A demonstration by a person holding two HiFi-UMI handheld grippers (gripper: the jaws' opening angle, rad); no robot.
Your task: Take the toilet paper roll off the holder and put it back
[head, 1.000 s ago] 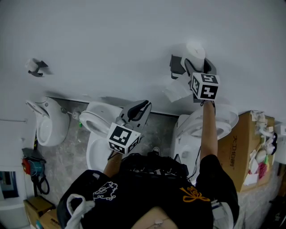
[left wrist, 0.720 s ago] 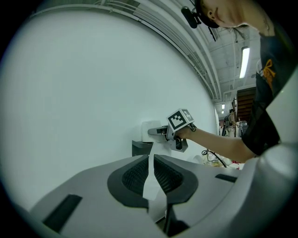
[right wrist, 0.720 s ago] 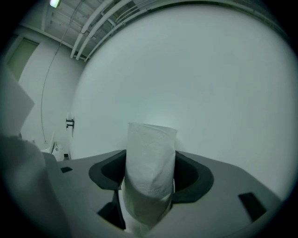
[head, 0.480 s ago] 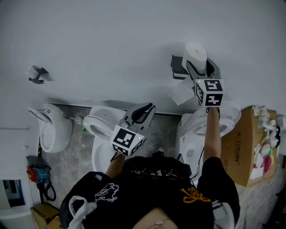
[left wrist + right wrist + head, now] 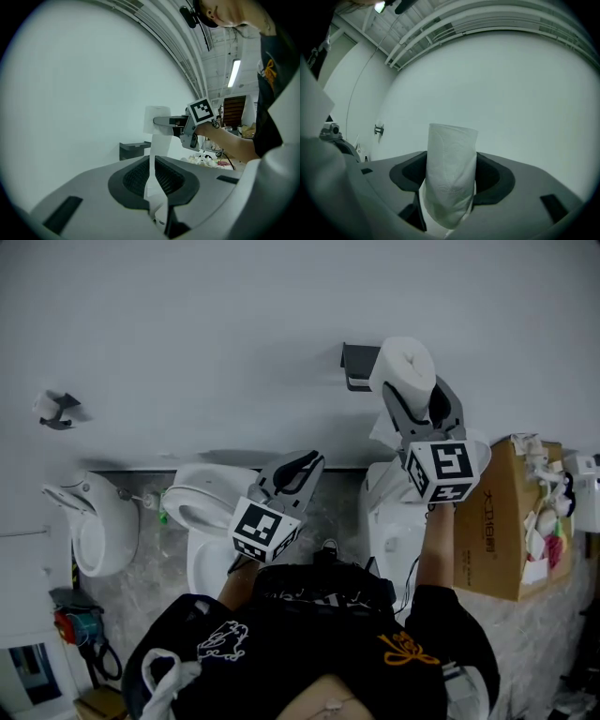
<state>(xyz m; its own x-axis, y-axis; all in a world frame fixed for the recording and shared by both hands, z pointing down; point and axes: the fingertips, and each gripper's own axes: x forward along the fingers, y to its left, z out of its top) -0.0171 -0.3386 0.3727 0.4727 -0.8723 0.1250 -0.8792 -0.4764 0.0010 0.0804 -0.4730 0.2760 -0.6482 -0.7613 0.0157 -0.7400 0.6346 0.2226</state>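
Observation:
My right gripper (image 5: 417,390) is shut on the white toilet paper roll (image 5: 405,365), holding it just right of the dark wall holder (image 5: 356,367), which stands bare. In the right gripper view the roll (image 5: 451,173) stands upright between the two pads, filling the gap. A loose tail of paper hangs from the roll (image 5: 157,118) in the left gripper view, where the holder (image 5: 133,150) shows lower left of it. My left gripper (image 5: 298,465) hangs lower, in front of the person's chest, jaws together and holding nothing.
Two toilets (image 5: 202,512) (image 5: 394,521) and a urinal (image 5: 89,521) stand along the wall below. A cardboard box (image 5: 497,531) with clutter sits at the right. A second small wall fitting (image 5: 56,407) is far left.
The right gripper has drawn the roll off the holder and a little to the right, and the bracket now shows bare. The left gripper has barely moved.

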